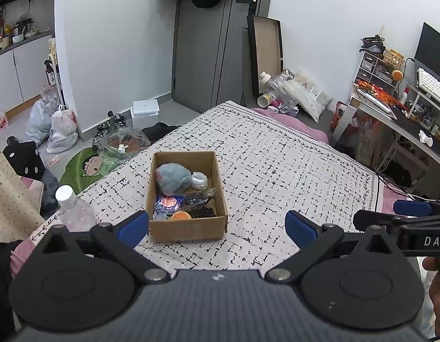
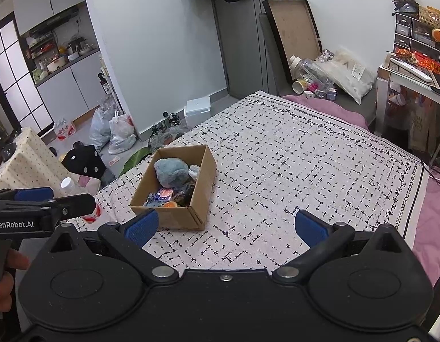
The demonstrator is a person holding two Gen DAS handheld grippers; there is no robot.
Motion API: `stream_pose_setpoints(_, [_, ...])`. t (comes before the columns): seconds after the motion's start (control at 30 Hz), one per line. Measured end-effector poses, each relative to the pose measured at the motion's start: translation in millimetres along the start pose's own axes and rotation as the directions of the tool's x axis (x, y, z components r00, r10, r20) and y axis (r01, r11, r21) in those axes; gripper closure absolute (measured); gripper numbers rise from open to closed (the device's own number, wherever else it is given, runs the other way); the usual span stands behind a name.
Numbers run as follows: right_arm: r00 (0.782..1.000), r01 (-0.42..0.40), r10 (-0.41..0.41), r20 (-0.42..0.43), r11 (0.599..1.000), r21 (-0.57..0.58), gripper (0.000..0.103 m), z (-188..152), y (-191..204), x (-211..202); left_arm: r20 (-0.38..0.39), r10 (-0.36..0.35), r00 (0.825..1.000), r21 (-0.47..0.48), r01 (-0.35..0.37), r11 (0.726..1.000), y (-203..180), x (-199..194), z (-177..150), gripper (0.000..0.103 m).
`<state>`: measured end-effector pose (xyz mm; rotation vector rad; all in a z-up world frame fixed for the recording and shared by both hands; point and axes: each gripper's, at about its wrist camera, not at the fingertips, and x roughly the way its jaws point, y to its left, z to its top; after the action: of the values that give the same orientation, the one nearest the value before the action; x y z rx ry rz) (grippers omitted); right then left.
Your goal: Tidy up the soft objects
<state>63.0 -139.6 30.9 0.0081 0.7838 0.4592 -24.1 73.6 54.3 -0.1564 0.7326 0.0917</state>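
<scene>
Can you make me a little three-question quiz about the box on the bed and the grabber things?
1. True or false: the cardboard box sits on the bed cover.
2. Which is the biggest thing inside the box? A) grey-blue plush toy B) pillow C) shoe
3. Fill in: the jaws of the left gripper and the right gripper are both ____.

Key: 1 true; 2 A; 3 open, and empty.
</scene>
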Motion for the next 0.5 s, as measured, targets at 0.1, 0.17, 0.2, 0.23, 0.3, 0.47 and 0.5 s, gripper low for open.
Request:
stream_pose_setpoints(0.1, [1.000, 0.003, -0.003, 0.008, 1.000, 0.004, 0.000, -0.2, -1.3, -0.1, 0.005, 0.006, 1.000, -0.002, -0.006, 1.000, 0.0, 0.7, -0.6, 0.002])
stream_pose_setpoints(0.17, [1.000, 0.004, -0.004, 0.012, 1.000, 0.013, 0.000, 0.1, -2.4, 0.1, 0.003, 0.005, 1.000, 0.005, -0.005, 1.000, -0.1, 1.7, -1.1, 0.002])
stream_pose_setpoints(0.2, [1.000, 0.003, -0.003, 0.010, 1.000, 0.019, 0.000, 0.0, -3.9, 0.8, 0.000, 0.004, 1.000, 0.006, -0.004, 1.000, 0.0, 2.6, -1.2, 0.002])
stream_pose_setpoints(0.23, [1.000, 0.003, -0.003, 0.008, 1.000, 0.023, 0.000, -0.1, -4.7, 1.7, -0.002, 0.004, 1.000, 0.003, -0.004, 1.000, 0.4, 3.6, -1.6, 0.002])
stream_pose_setpoints(0.3, [1.000, 0.004, -0.004, 0.004, 1.000, 0.026, 0.000, -0.6, -5.9, 4.0, -0.005, 0.002, 1.000, -0.012, -0.002, 1.000, 2.4, 5.6, -1.8, 0.002])
stream_pose_setpoints(0.47, [1.000, 0.003, -0.003, -0.012, 0.999, 0.034, 0.000, -2.0, -6.6, 11.4, -0.004, 0.008, 1.000, -0.010, -0.008, 1.000, 1.5, 10.5, -3.2, 0.002])
stream_pose_setpoints(0.5, [1.000, 0.005, -0.005, -0.012, 0.999, 0.038, 0.000, -2.0, -7.4, 12.5, 0.000, 0.005, 1.000, -0.011, -0.005, 1.000, 1.7, 10.8, -3.2, 0.002])
